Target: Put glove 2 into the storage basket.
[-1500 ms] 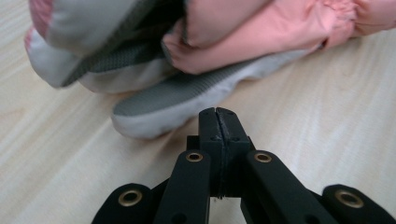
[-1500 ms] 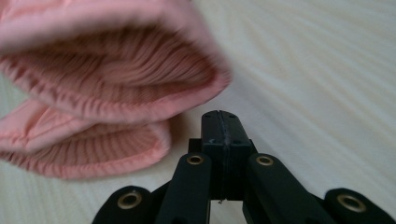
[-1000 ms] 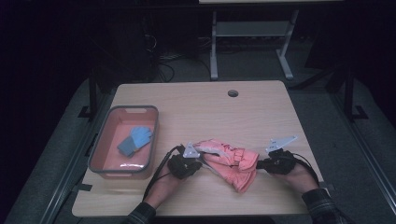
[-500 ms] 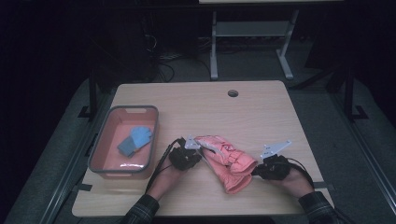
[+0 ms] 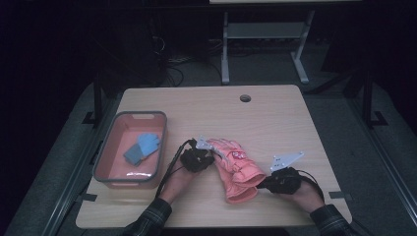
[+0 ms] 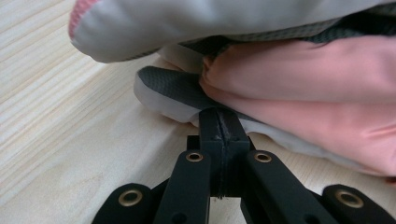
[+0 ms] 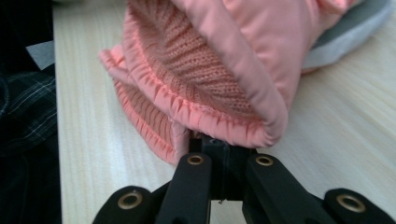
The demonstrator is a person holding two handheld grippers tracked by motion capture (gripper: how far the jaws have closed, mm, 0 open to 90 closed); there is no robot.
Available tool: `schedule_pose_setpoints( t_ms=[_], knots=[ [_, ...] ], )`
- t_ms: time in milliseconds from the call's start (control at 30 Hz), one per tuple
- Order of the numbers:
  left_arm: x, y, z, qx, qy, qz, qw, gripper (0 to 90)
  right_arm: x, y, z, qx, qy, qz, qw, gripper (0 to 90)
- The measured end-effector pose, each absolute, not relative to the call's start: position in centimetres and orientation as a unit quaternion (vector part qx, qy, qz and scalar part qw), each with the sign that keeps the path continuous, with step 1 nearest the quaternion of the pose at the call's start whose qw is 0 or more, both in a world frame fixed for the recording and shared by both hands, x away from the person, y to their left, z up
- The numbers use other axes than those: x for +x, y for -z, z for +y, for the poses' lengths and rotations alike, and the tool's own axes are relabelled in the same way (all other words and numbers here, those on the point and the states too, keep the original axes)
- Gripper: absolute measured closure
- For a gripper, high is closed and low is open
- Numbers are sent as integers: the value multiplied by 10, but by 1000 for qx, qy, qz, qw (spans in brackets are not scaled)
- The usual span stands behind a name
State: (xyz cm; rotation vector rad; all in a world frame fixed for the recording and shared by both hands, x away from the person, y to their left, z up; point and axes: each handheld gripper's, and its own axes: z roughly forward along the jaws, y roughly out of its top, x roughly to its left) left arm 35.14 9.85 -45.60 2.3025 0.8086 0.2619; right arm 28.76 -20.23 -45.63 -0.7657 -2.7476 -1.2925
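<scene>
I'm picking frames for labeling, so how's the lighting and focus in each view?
High view: dim, surroundings nearly black, table lit, glove soft but readable. Left gripper view: bright, glove slightly blurred close up. Right gripper view: bright, cuff knit sharp, jaws in focus.

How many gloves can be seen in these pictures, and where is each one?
2. A pink glove lies on the table between the two tongs. A blue glove lies in the tray at the left. Another could be hidden under the pink one.

My left gripper [image 5: 200, 156] and right gripper [image 5: 273, 183] are black, each topped by a grey three-cornered plate, trailing black cables. Brass-ringed holes dot the jaw links. My sleeves [image 5: 147, 221] are dark plaid.
</scene>
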Motion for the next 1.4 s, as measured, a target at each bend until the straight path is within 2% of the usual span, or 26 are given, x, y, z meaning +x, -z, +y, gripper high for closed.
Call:
schedule_pose_setpoints(
  t_ms=[533, 733, 1000, 1100, 1200, 1233, 1400],
  knots=[
    [347, 454, 90, 882, -81, 298, 356, 896, 279, 463, -159, -202, 407, -890, 39, 900],
    [346, 451, 94, 883, -80, 294, 357, 891, 278, 464, -160, -204, 398, -893, 41, 900],
    [324, 435, 115, 884, -67, 285, 364, 732, 284, 452, -199, -261, 410, -874, 19, 769],
    [315, 427, 121, 881, -62, 277, 377, 695, 287, 449, -207, -271, 417, -868, 13, 747],
    [304, 420, 124, 880, -51, 264, 391, 629, 291, 445, -210, -277, 424, -862, 6, 717],
    [297, 416, 125, 884, -47, 246, 394, 583, 293, 442, -211, -278, 427, -860, 4, 694],
    [286, 412, 120, 888, -42, 218, 402, 548, 300, 436, -210, -283, 432, -856, -2, 692]
  ],
)
